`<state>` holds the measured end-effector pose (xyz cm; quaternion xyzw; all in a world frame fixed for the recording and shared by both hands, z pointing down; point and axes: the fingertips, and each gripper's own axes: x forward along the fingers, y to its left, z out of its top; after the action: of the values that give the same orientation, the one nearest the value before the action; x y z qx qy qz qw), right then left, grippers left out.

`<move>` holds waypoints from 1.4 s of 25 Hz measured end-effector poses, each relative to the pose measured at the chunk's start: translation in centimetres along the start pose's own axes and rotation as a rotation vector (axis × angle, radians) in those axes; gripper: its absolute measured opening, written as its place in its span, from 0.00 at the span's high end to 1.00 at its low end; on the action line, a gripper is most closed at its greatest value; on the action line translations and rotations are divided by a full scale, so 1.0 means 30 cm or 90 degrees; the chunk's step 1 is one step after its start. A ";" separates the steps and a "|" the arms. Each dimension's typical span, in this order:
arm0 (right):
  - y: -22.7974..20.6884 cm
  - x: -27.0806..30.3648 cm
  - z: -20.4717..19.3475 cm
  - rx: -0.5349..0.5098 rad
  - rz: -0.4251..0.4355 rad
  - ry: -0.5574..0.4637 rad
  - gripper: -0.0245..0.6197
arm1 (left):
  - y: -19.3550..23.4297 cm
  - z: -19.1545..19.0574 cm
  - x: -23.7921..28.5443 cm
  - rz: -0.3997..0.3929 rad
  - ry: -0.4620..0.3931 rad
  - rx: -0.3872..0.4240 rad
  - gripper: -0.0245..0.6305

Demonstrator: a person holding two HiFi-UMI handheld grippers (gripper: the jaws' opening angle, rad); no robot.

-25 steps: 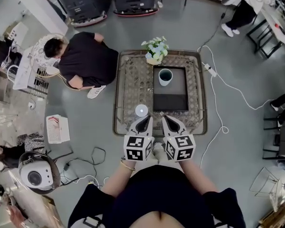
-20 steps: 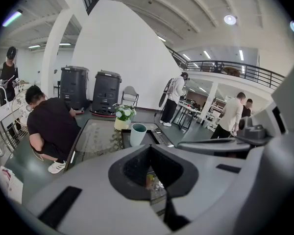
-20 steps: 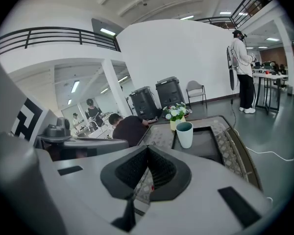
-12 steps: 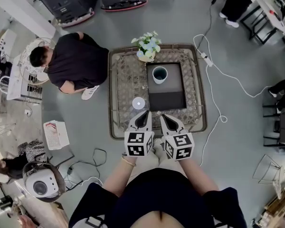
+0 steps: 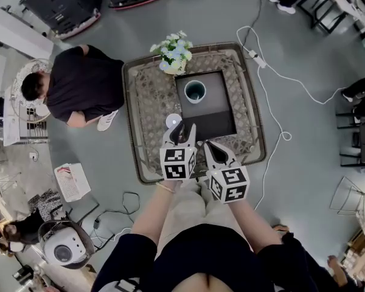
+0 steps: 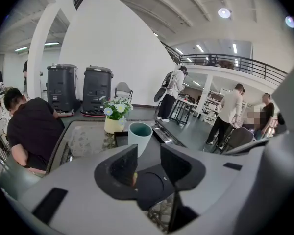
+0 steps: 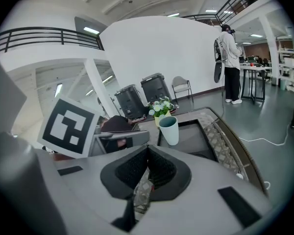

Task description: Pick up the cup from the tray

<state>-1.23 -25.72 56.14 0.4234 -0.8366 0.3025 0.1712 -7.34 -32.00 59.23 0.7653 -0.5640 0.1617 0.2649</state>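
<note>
The cup (image 5: 195, 91) stands upright at the far end of the tray (image 5: 216, 111). My left tongs (image 5: 184, 128) have just been opening, with nothing between; my right tongs (image 5: 208, 145) are closed, empty. The cup seems light, stiff, smooth; I would grip its wall below the rim.

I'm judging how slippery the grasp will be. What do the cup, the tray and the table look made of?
The cup: pale blue-green, matte, smooth, no glare; ceramic or plastic, can't tell which. The tray: dark, flat, dull sheen; likely plastic or coated metal. The table: woven wicker pattern, seemingly under a glass top, given the reflections.
</note>
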 end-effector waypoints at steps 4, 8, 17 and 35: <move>-0.026 0.020 -0.007 0.021 -0.016 -0.001 0.95 | 0.022 0.002 0.132 -0.010 0.004 0.029 0.66; -0.061 0.037 -0.020 0.045 -0.033 -0.004 0.95 | 0.069 -0.013 0.264 0.004 0.010 0.043 0.59; -0.111 0.051 -0.085 0.079 -0.052 0.008 0.95 | 0.106 -0.074 0.496 -0.011 0.049 0.069 0.36; -0.120 0.061 -0.181 0.100 -0.061 0.040 0.95 | 0.118 -0.038 0.618 -0.013 0.060 0.100 0.37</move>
<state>0.79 -24.95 62.56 0.4651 -0.7834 0.3717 0.1782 -4.85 -46.54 71.06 0.7807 -0.5288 0.2388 0.2320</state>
